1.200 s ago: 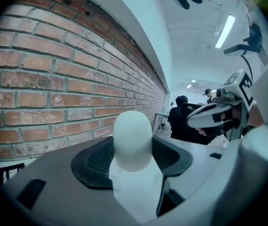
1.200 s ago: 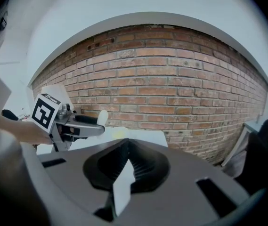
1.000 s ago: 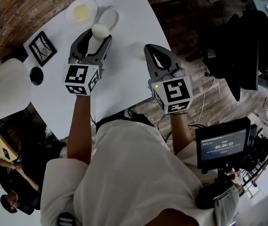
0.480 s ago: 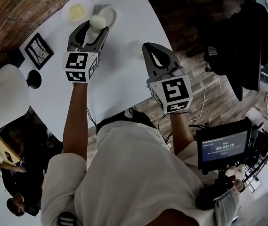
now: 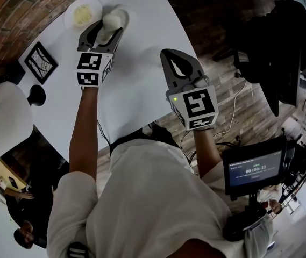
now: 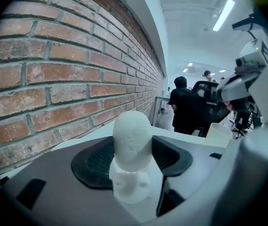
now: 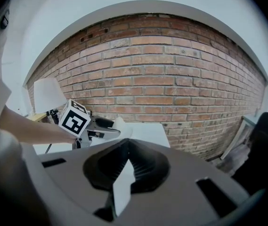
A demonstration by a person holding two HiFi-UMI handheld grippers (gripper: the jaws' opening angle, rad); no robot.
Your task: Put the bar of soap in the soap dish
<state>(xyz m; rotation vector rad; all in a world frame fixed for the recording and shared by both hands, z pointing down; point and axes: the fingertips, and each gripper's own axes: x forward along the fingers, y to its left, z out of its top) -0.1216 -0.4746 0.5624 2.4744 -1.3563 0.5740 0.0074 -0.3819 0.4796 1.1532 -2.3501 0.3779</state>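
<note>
**Soap** (image 5: 111, 21): white, oval. It was clenched between the jaws of the left gripper (image 5: 105, 30), with its upper half standing clear above the pads.
- Change: over the last second the left arm had stretched out. It carried the soap from nearer the middle of the table (image 5: 142, 90) toward the far edge.
- The soap had been short of the dish (image 5: 121, 15) a second earlier. It now lay over the dish in the head view.
- Neither view showed whether the soap touched the dish or hung above it.

**Dish**: white, oval, near the table's far edge. It was just beside a round plate (image 5: 82, 13) with something pale yellow in it, and partly covered by the soap.

**Right gripper** (image 5: 170, 55): jaws closed tip to tip on nothing. It was held above the table's right edge, well apart from the dish, in much the same place as before.

**Others**: a frame (image 5: 40, 62) and a lamp (image 5: 2, 117) stood at the left, untouched.

**Status**: the carry looked nearly complete. What probably remained was to lower the soap, release it, and back the jaws away without dragging the dish.
</note>
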